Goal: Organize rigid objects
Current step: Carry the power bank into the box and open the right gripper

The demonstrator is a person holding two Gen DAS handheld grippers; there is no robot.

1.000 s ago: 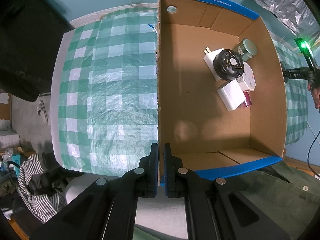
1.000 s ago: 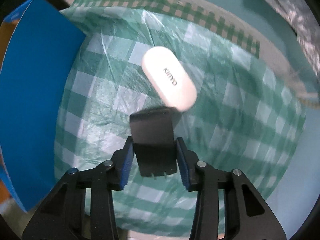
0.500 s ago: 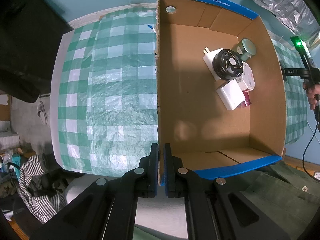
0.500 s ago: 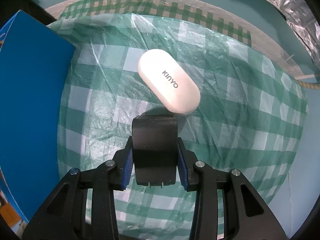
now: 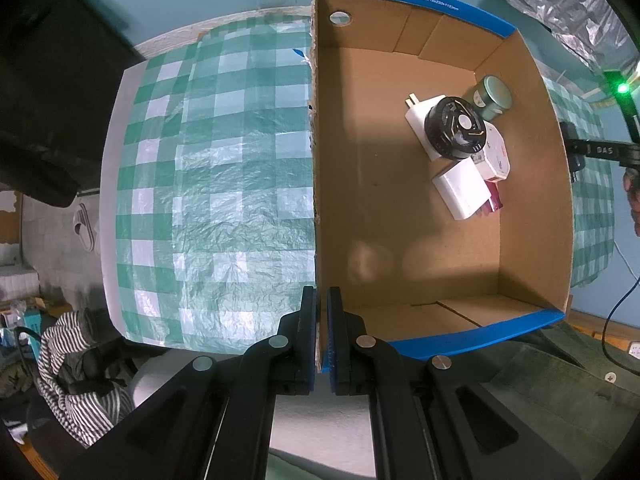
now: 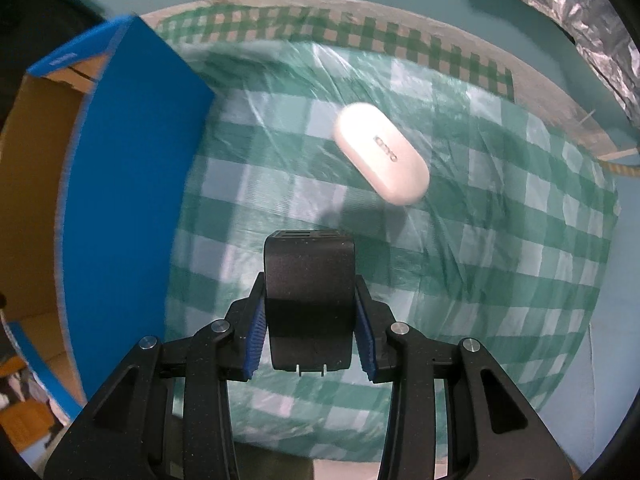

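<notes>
My left gripper (image 5: 322,332) is shut on the near corner wall of the open cardboard box (image 5: 400,200) with blue rims. Inside the box lie a white charger (image 5: 460,194), a black round device (image 5: 456,128), a green tin (image 5: 490,98) and a white-and-pink box (image 5: 496,156). My right gripper (image 6: 310,328) is shut on a black block-shaped adapter (image 6: 310,280), held above the green checked cloth (image 6: 440,260). A white oval case (image 6: 382,154) lies on the cloth beyond it. The box's blue outer wall (image 6: 128,200) stands to the left.
The green checked cloth (image 5: 208,184) covers the table left of the box. A striped garment (image 5: 80,380) lies off the table at the lower left. Crinkled silver foil (image 6: 592,32) sits at the upper right. The right gripper's handle and a hand (image 5: 632,192) show at the box's right side.
The right gripper has lifted the black adapter and shifted toward the box; the white case now sits farther right and the box wall looms larger. The left gripper has not moved.
</notes>
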